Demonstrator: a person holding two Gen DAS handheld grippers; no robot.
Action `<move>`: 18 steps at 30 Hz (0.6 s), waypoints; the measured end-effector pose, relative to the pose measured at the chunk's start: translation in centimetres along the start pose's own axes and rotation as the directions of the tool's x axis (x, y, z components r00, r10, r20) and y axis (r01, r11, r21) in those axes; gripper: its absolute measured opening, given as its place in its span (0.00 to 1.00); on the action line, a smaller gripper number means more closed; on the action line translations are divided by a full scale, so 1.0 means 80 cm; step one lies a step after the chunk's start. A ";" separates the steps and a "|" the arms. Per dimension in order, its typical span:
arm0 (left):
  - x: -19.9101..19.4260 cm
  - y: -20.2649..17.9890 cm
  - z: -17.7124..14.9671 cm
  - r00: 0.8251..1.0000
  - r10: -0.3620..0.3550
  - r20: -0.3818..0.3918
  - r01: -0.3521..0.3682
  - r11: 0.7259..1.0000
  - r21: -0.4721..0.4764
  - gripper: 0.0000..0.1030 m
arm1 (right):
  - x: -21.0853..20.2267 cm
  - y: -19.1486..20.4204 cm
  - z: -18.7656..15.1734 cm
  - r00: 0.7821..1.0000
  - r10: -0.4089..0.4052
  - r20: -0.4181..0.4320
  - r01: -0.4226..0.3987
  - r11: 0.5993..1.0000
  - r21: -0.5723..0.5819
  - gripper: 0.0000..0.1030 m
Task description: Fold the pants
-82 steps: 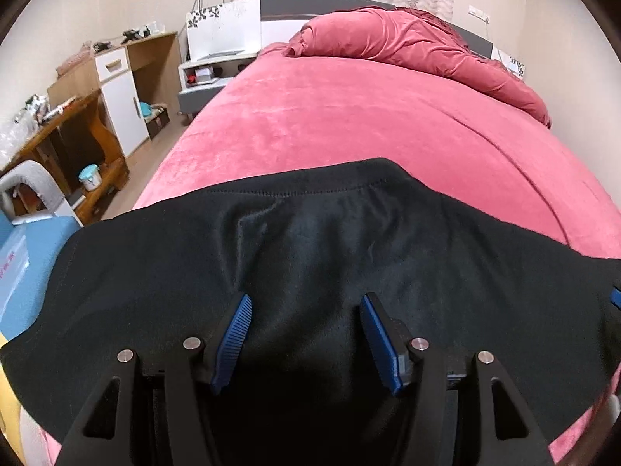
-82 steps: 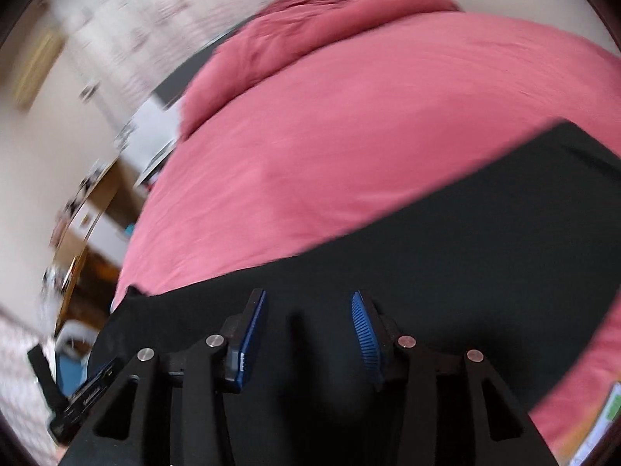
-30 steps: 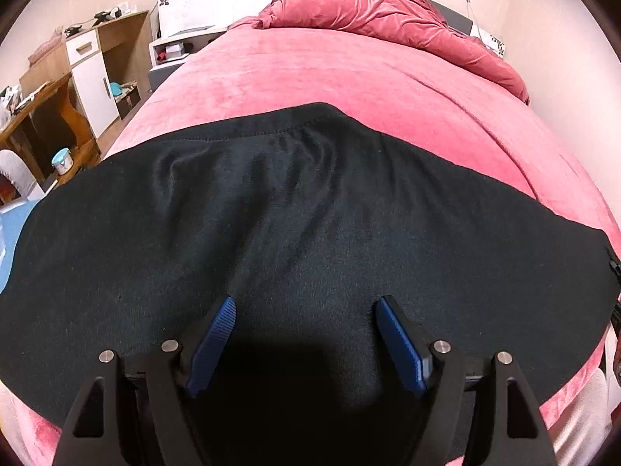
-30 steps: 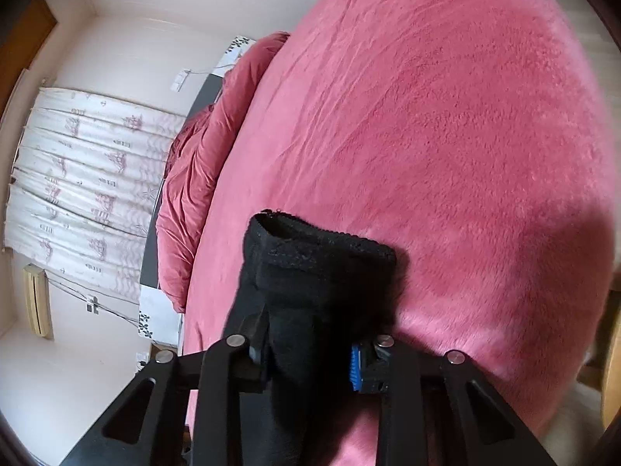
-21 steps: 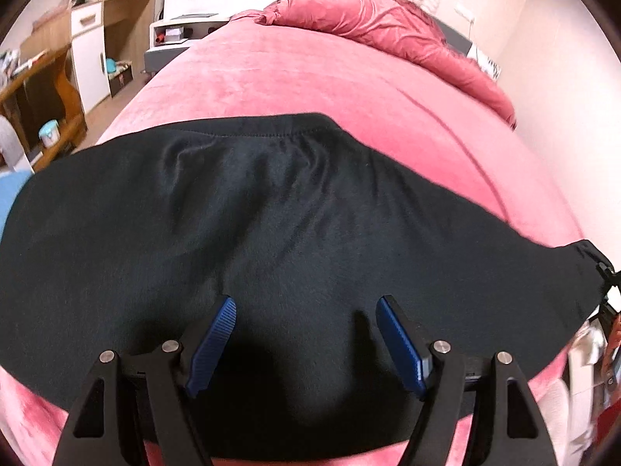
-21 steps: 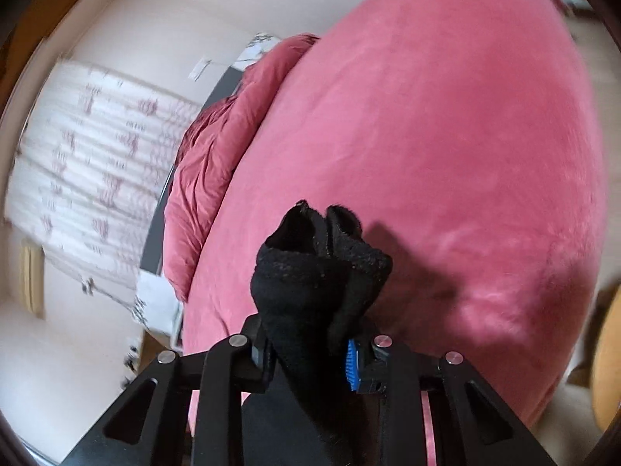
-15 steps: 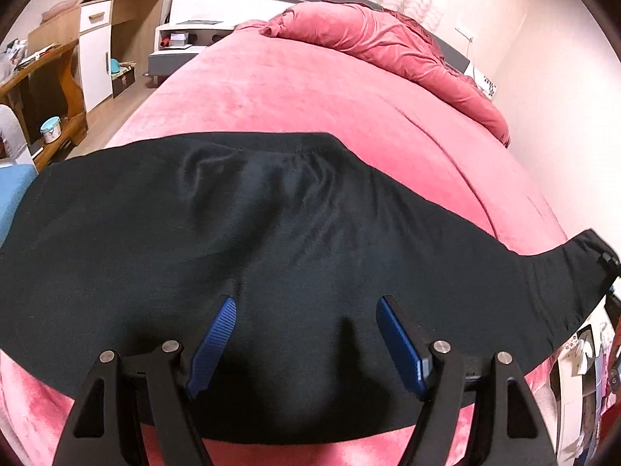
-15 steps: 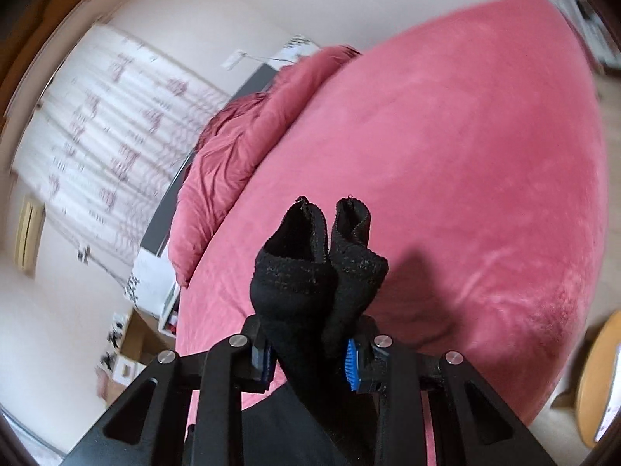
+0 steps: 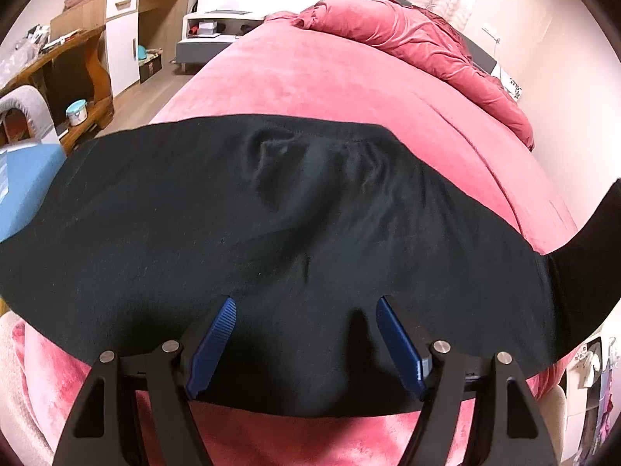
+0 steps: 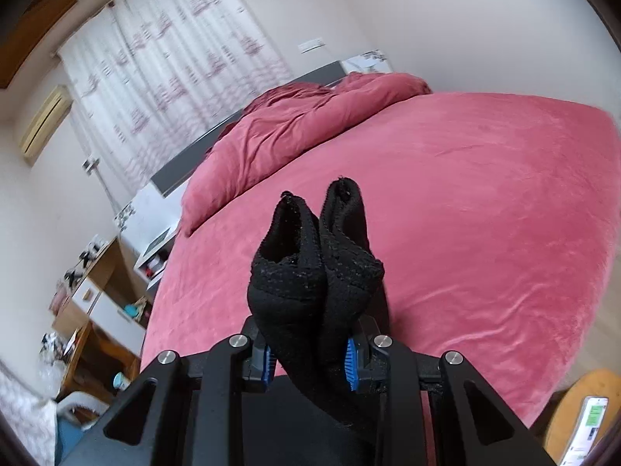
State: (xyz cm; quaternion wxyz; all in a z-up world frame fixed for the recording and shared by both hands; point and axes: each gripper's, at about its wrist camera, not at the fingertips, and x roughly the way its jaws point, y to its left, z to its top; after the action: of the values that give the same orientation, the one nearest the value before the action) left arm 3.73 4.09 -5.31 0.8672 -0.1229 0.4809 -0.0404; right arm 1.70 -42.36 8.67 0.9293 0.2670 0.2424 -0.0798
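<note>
Item: pants, black, spread across my near bed edge. Left gripper wide open, empty (hovering above). Right gripper clamps a bunched end.

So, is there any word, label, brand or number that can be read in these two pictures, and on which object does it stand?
No text can be read.
phone: lit screen with green message bubbles, text too small to read.
blue box: white label at the frame edge, blurred.
curtains: only a printed pattern, no letters.
black pants: no label or brand showing.
</note>
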 end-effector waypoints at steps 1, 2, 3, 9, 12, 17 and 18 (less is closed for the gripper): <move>0.000 0.001 0.000 1.000 0.001 -0.002 -0.001 1.000 -0.002 0.74 | 0.003 0.008 -0.004 1.000 0.011 -0.008 -0.011 1.000 -0.006 0.27; -0.001 0.000 -0.001 1.000 -0.001 -0.001 0.001 1.000 -0.004 0.74 | 0.005 0.014 -0.008 1.000 0.015 -0.014 -0.015 1.000 -0.013 0.27; -0.001 0.001 -0.002 1.000 -0.001 -0.001 0.001 1.000 -0.005 0.74 | 0.007 0.020 -0.012 1.000 0.018 -0.020 -0.019 1.000 -0.022 0.27; -0.003 0.005 -0.002 1.000 -0.005 -0.006 0.005 1.000 -0.011 0.74 | 0.022 0.062 -0.041 0.996 0.057 -0.070 -0.062 0.996 -0.071 0.27; -0.002 0.008 -0.001 1.000 -0.014 -0.005 0.013 1.000 -0.024 0.74 | 0.034 0.085 -0.061 0.992 0.075 -0.106 -0.086 0.991 -0.103 0.27; -0.002 0.013 0.000 1.000 -0.020 -0.004 0.019 0.999 -0.036 0.74 | 0.052 0.117 -0.093 0.983 0.095 -0.156 -0.122 0.977 -0.174 0.27; -0.001 0.014 0.000 1.000 -0.019 -0.003 0.019 0.999 -0.038 0.74 | 0.056 0.122 -0.102 0.981 0.097 -0.166 -0.128 0.974 -0.188 0.27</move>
State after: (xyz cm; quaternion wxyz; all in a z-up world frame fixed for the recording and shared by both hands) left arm 3.61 5.21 -5.51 0.8635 -0.1440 0.4818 -0.0398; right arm 5.00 -29.83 4.91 0.9325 0.1920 0.3055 0.0186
